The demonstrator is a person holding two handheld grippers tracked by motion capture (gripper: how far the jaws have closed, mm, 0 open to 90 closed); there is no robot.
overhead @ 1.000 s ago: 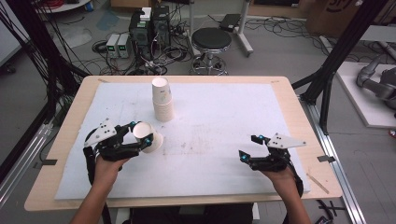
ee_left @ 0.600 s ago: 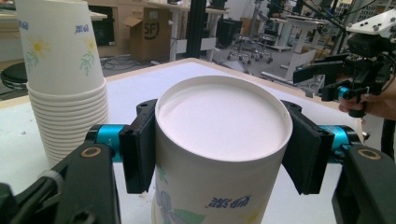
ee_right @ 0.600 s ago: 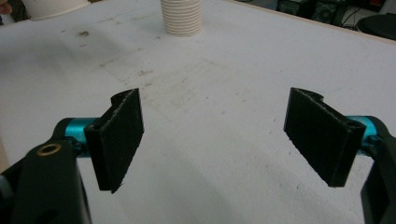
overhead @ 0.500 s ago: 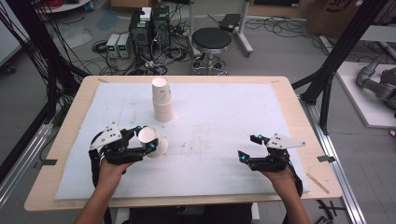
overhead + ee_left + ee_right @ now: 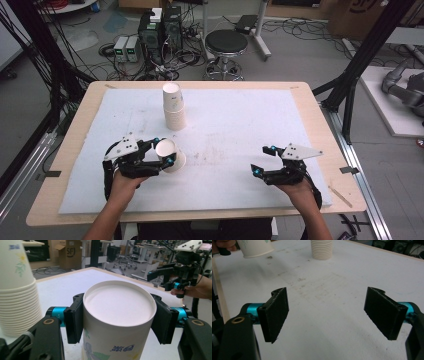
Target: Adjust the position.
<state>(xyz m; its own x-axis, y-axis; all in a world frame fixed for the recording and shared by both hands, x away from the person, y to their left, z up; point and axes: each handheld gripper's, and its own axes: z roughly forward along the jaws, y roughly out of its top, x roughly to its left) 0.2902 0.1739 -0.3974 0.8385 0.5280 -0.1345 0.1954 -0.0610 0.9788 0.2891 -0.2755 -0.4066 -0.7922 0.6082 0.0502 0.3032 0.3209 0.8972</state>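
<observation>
A white paper cup (image 5: 167,152) with a printed pattern is held base-up and tilted, my left gripper (image 5: 162,154) shut on its sides at the front left of the white mat (image 5: 240,120). In the left gripper view both pads (image 5: 74,317) press the cup (image 5: 117,315) just under its base. A tall stack of upturned paper cups (image 5: 173,107) stands at the mat's back middle, behind and slightly right of the held cup. My right gripper (image 5: 261,160) hovers at the front right, open, with nothing between its jaws (image 5: 325,315).
The stack (image 5: 17,290) stands close to the left jaw in the left gripper view. The wooden table edge (image 5: 80,125) frames the mat. A stool (image 5: 226,42), cables and equipment sit on the floor beyond the table.
My left gripper has carried the cup rightward and slightly toward the near edge. The right gripper has stayed in place, open.
</observation>
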